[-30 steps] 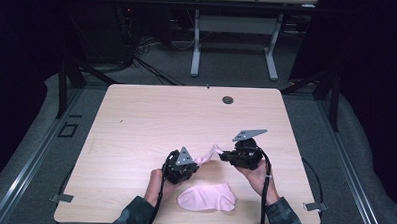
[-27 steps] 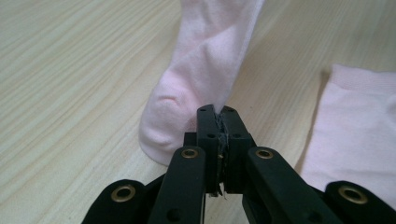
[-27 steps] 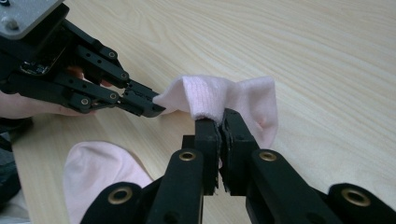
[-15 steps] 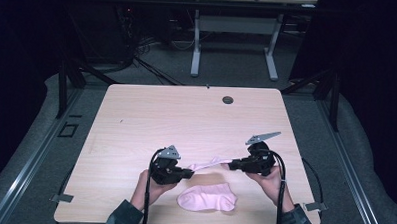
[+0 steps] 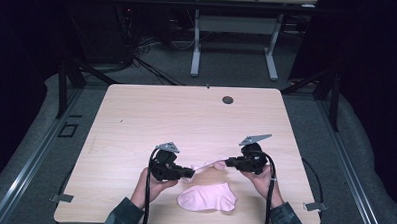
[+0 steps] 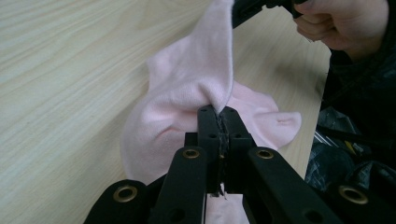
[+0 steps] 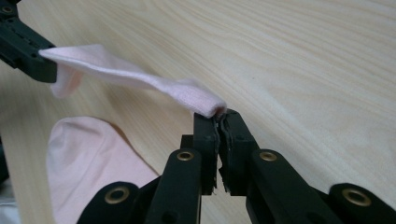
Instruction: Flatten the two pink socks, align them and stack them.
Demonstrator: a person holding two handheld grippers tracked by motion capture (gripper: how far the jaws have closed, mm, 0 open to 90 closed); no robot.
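Note:
A pink sock hangs stretched between my two grippers, just above the table. My left gripper is shut on one end of it, the cloth pinched at the jaw tips. My right gripper is shut on the other end, with a fold of cloth caught between its tips. A second pink sock lies flat on the table below the held one, close to the front edge. It also shows under the stretched sock in the left gripper view and the right gripper view.
The light wooden table has a small dark round grommet near its far edge. Beyond the table stand dark floor mats and the legs of another table. Cables trail from both grippers toward the front edge.
Both hands have drawn apart, the left one leftward and the right one rightward and lower. The held sock, bunched between them before, is now pulled out long.

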